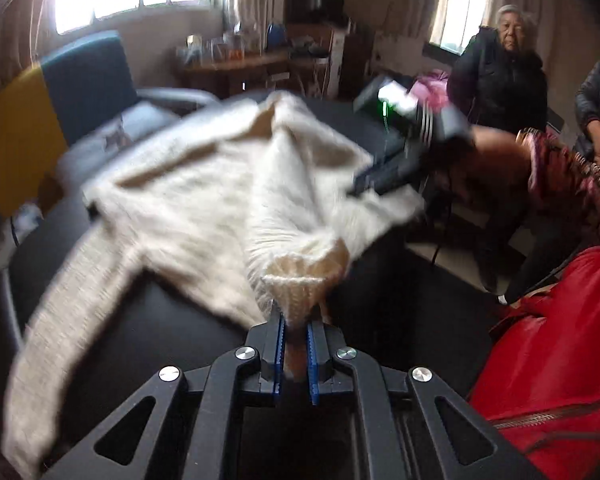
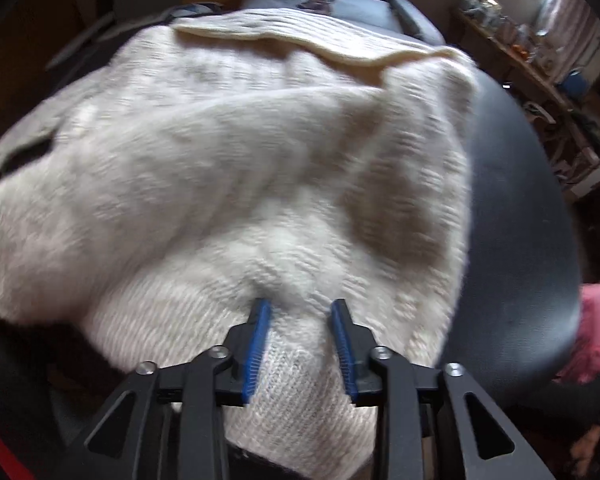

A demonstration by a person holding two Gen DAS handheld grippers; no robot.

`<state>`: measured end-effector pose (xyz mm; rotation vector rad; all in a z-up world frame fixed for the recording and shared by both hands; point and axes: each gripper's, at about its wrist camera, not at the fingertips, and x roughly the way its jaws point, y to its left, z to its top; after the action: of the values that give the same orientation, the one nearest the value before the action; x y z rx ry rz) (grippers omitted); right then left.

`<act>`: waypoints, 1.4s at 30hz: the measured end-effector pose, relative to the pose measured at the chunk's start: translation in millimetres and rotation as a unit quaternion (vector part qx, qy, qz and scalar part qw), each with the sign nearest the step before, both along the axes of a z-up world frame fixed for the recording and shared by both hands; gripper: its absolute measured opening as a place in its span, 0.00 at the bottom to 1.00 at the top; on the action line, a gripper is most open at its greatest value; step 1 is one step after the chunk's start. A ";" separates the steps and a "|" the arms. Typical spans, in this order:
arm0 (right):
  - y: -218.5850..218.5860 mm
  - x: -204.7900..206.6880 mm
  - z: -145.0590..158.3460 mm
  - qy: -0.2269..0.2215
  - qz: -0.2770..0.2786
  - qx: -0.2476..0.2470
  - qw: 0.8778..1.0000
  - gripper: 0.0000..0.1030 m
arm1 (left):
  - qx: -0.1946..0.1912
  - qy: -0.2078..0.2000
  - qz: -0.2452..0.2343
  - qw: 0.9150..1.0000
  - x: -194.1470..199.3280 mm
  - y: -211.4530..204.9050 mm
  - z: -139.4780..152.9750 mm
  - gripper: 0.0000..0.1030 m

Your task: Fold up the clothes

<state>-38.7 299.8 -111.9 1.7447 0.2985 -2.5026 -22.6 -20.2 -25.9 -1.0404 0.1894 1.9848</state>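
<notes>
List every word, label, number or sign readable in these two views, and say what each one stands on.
None can be read.
The white panel on the right gripper seen in the left wrist view: too blurred to read.
The deer picture on the grey cushion: an image, no lettering.
The cream sweater and both grippers, including the left gripper: no visible label.

Motion blurs the cream sweater [image 1: 204,200], its sleeve cut off lower left.
</notes>
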 end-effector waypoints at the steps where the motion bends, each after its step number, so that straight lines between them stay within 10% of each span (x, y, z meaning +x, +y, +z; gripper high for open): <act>1: 7.4 -1.9 -1.0 0.000 -0.009 0.003 1.000 0.42 | -0.008 -0.001 -0.013 1.000 4.9 5.1 -4.4 0.08; 11: 47.2 -14.5 -2.5 0.004 -0.051 0.008 0.999 0.40 | -0.031 -0.037 -0.090 0.995 12.5 45.2 -36.8 0.13; 16: 44.1 -4.2 39.5 0.068 -0.042 -0.030 0.996 0.38 | -0.028 -0.042 -0.146 0.988 6.9 16.7 -6.0 0.20; 22: 18.0 -16.6 31.3 0.064 -0.025 -0.033 0.997 0.38 | -0.006 -0.036 0.004 0.999 -57.3 -26.2 12.3 0.04; 29: 20.1 -14.8 9.7 0.041 -0.044 -0.010 0.998 0.36 | -0.072 -0.031 0.162 0.984 -124.5 -17.7 -30.0 0.04; 42: 17.9 -21.4 -6.1 0.010 -0.043 -0.010 0.999 0.36 | -0.088 -0.082 0.252 0.960 -167.7 -57.9 -78.1 0.01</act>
<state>-60.2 317.7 -118.0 1.7608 0.2036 -2.5741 -190.2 -78.1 -104.0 -1.4762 0.0078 2.3479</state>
